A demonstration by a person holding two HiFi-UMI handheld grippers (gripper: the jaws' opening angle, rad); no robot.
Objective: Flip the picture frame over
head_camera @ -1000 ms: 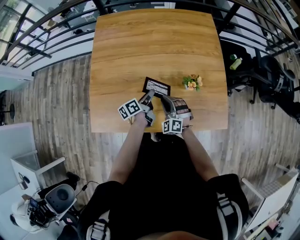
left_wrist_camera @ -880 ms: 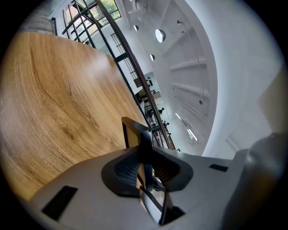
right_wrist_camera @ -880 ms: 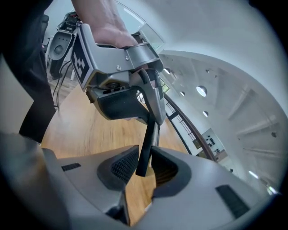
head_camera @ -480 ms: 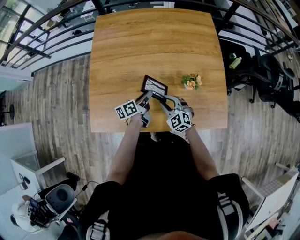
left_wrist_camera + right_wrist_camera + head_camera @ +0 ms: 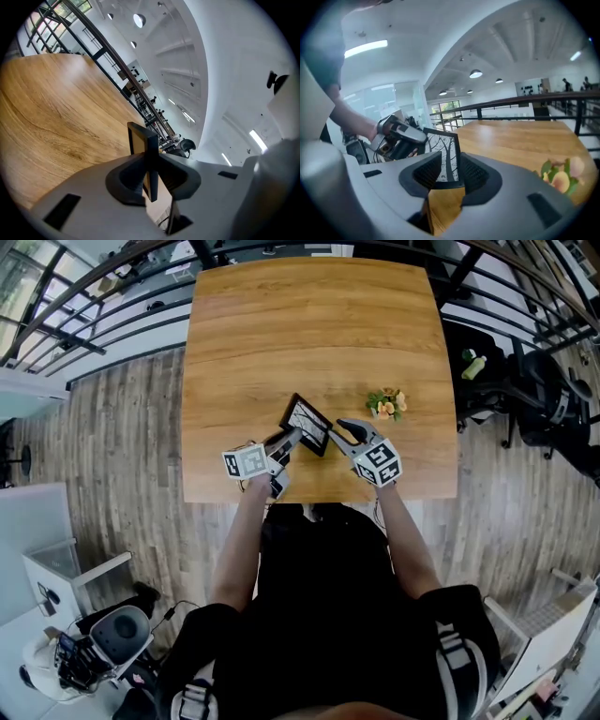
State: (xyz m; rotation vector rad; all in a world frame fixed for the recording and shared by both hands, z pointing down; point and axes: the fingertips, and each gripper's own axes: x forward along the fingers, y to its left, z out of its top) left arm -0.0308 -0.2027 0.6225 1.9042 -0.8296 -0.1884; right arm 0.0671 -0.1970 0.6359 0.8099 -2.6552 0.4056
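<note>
Our left gripper [image 5: 292, 436] clamps the black-rimmed picture frame [image 5: 307, 424], tipped up on edge (roughly half flipped, we judge); our right gripper [image 5: 345, 430], jaws just opened wide, flanks it without pressing.

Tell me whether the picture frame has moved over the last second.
Yes. The picture frame, lying flat before, now stands tilted up in the left hand-held gripper, turned so one corner reaches nearer the table's near edge.
</note>
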